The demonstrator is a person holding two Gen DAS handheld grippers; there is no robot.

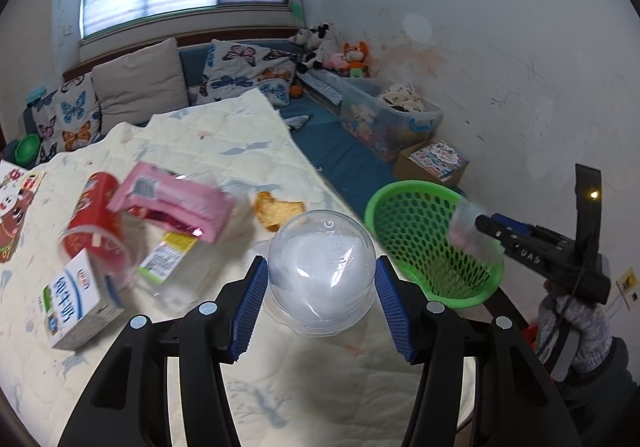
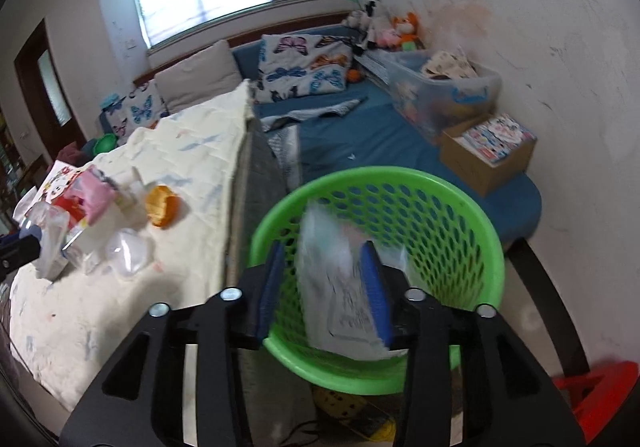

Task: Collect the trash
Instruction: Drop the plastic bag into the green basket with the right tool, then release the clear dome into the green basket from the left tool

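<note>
The left gripper (image 1: pixel 320 299) was spread around a clear plastic dome cup (image 1: pixel 322 271) on the quilted table cover (image 1: pixel 200 151); pad contact could not be confirmed. The right gripper (image 2: pixel 326 291) stood apart over the green basket (image 2: pixel 472 215), a blurred white wrapper (image 2: pixel 340 287) against one pad. Beyond lay a pink packet (image 1: pixel 176 203), red cup (image 1: pixel 94 215) and milk carton (image 1: pixel 74 303).

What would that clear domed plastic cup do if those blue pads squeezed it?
The clear domed plastic cup looks thin and see-through, so it is probably light and would likely dent. Its rounded, glossy top may slip between the left gripper pads. Inverted on the quilt, it seems stable.
</note>
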